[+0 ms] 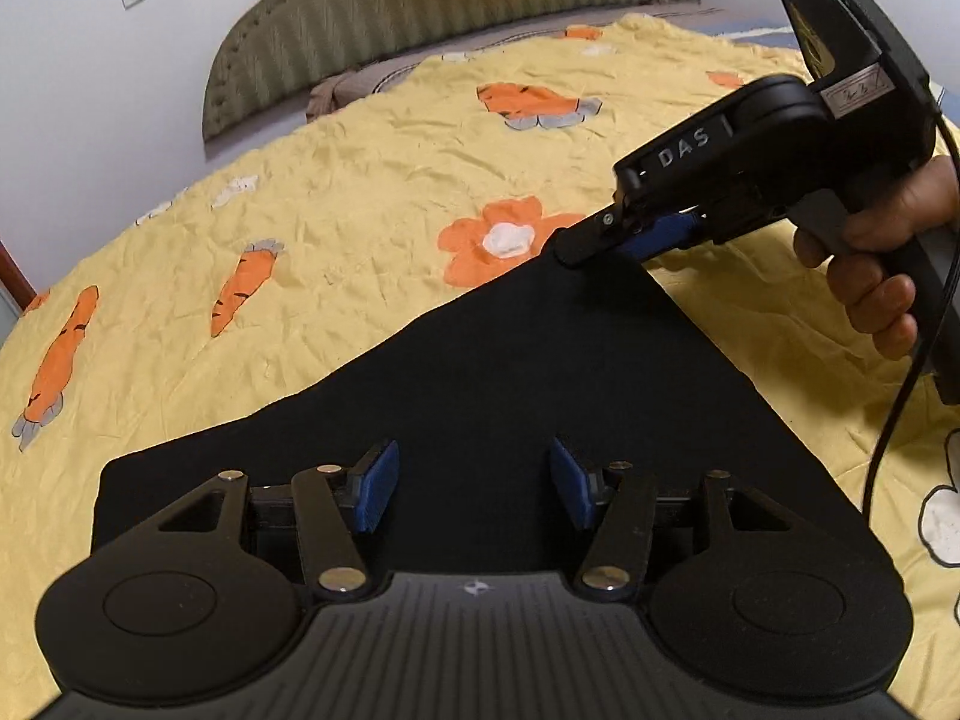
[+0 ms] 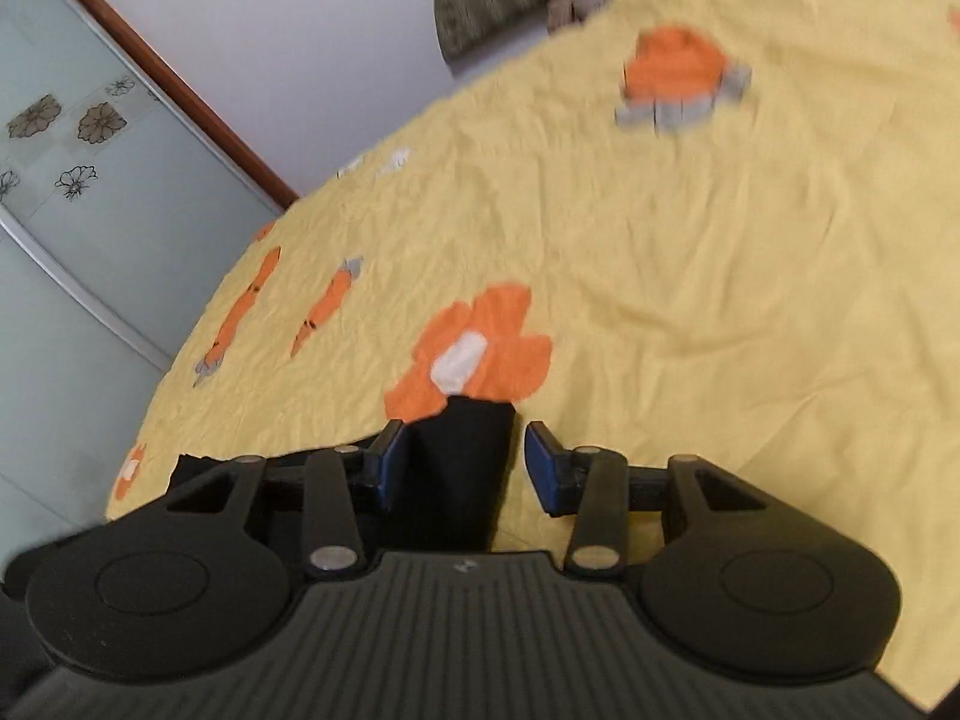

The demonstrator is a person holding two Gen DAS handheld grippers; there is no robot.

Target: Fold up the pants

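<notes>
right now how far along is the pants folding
Done: the black pants already lie flat on the yellow bedspread in a compact, folded-looking shape. In hand: the right gripper sits at the far corner, jaws open; the left gripper is open over the near edge. Left: any final fold.

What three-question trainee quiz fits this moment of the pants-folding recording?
1. True or false: the left tongs are shut on the black pants.
2. The right tongs straddle: A) a corner of the pants, B) a towel, C) a shirt.
3. Fill in: the yellow bedspread shows orange flowers and ____.

Key: 1 false, they are open; 2 A; 3 carrots.
</notes>
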